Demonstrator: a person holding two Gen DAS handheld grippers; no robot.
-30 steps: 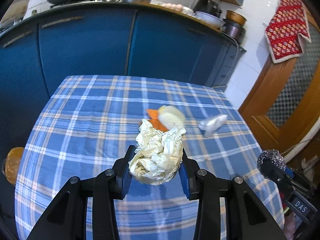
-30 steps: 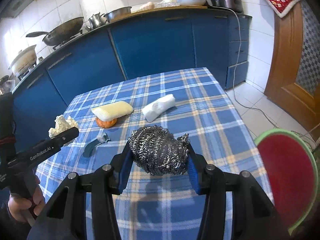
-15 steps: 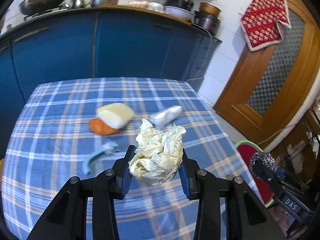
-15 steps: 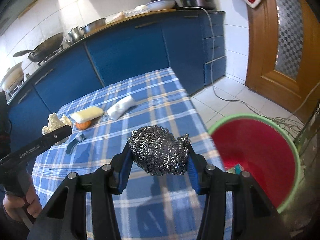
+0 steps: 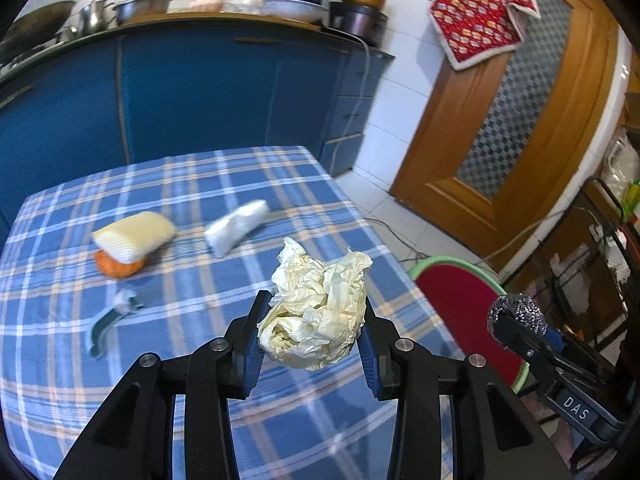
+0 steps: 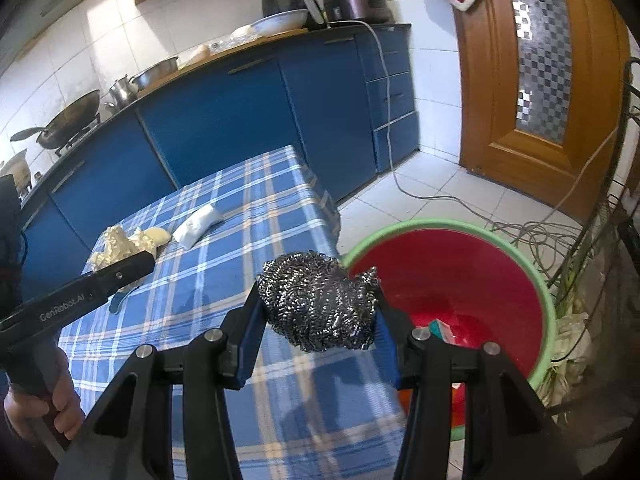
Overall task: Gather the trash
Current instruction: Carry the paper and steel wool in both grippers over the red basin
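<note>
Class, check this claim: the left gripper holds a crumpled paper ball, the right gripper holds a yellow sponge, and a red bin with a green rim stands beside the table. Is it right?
Not quite. The right gripper holds a steel wool scourer, as the right wrist view shows. The left gripper does hold the crumpled paper ball, and the red bin stands beside the table.

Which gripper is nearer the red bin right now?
Right. The right gripper with its steel scourer hangs beside the red bin; the left gripper hangs farther back over the table.

L gripper point(image 5: 312, 332) clamps crumpled paper wad point(image 5: 316, 312) above checked tablecloth point(image 5: 200, 280); red bin point(image 5: 460, 308) at R.
</note>
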